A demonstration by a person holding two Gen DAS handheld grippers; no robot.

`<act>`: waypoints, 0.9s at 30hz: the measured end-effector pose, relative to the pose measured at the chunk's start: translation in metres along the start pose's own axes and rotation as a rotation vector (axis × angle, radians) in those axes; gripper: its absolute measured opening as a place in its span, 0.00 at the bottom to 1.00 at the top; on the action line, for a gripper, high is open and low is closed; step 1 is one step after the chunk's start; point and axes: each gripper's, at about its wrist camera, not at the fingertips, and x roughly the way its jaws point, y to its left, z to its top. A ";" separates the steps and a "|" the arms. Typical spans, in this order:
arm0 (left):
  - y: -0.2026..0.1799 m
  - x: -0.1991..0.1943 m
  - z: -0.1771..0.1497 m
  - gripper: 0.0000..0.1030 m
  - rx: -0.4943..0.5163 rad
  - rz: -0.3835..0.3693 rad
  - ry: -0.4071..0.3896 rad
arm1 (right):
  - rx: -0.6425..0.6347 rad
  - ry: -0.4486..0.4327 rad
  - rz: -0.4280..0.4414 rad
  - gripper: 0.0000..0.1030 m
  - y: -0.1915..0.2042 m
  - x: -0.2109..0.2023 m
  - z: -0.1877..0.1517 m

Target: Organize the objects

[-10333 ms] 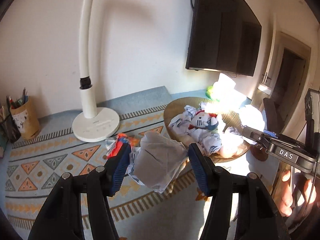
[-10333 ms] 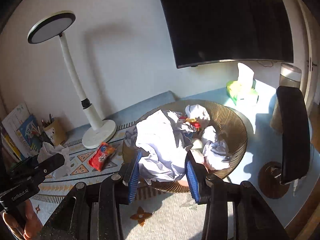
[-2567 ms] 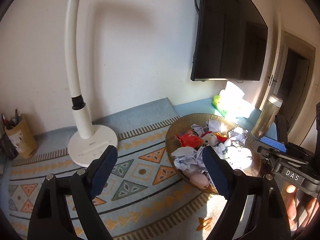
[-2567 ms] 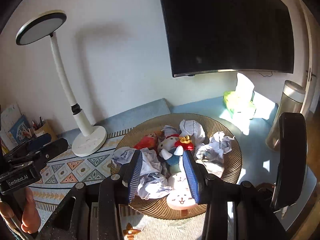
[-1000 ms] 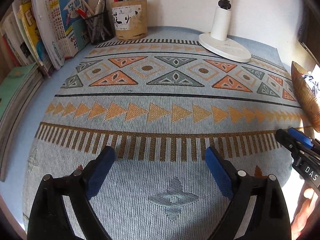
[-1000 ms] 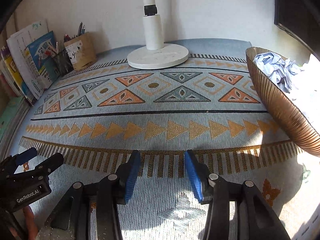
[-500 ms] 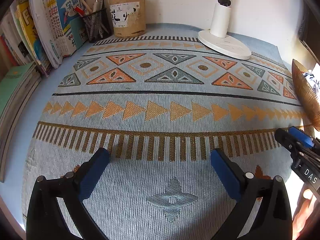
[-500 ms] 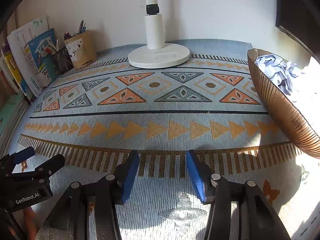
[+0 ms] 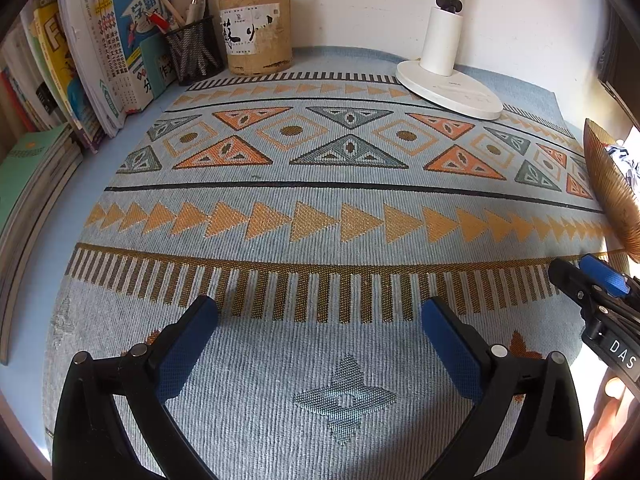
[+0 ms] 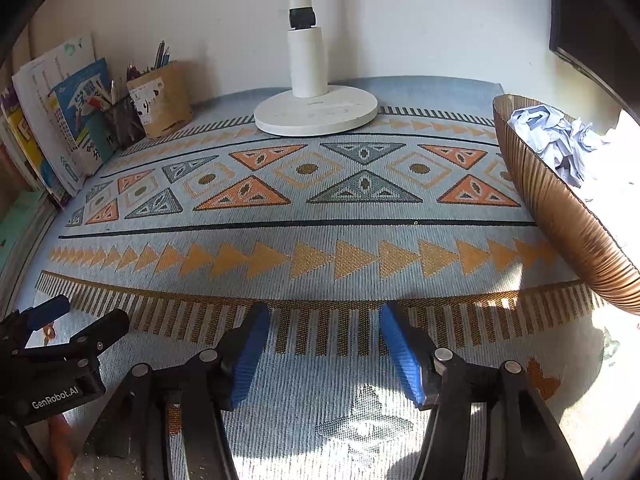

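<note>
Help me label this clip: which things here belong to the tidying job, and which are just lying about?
Job:
basket
crumpled cloths in it
left gripper, empty
right gripper, empty, jaws opening

Lying about:
lamp
pen pots
books
mat

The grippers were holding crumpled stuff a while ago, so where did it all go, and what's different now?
Both let go: the crumpled paper and the toys went into the gold ribbed bowl. The left gripper is now wide open and empty over the patterned mat; the right gripper is empty too, its jaws opening. Both cameras swung down from the bowl to the mat. The white lamp, pen holders and books stayed put.
</note>
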 end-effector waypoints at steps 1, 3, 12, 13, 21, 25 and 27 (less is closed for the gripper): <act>0.000 0.000 0.000 0.99 0.000 0.000 0.000 | 0.001 0.000 0.001 0.55 0.000 0.000 0.000; 0.000 0.000 0.000 1.00 0.000 0.000 0.000 | 0.002 0.000 0.002 0.55 0.000 0.000 0.000; 0.001 0.000 0.001 1.00 0.001 -0.001 0.000 | 0.004 0.000 0.002 0.56 0.000 0.000 0.000; 0.001 0.000 0.001 1.00 0.001 -0.001 0.000 | 0.004 0.000 0.002 0.56 0.000 0.000 0.000; 0.002 0.001 0.001 1.00 -0.005 0.002 -0.005 | -0.002 0.001 -0.004 0.58 0.001 0.000 0.000; 0.003 0.001 0.000 1.00 -0.005 -0.001 -0.023 | -0.010 0.006 0.005 0.63 0.002 -0.001 0.001; 0.003 0.001 0.001 1.00 -0.006 0.000 -0.023 | -0.015 0.016 0.037 0.72 0.000 0.000 0.002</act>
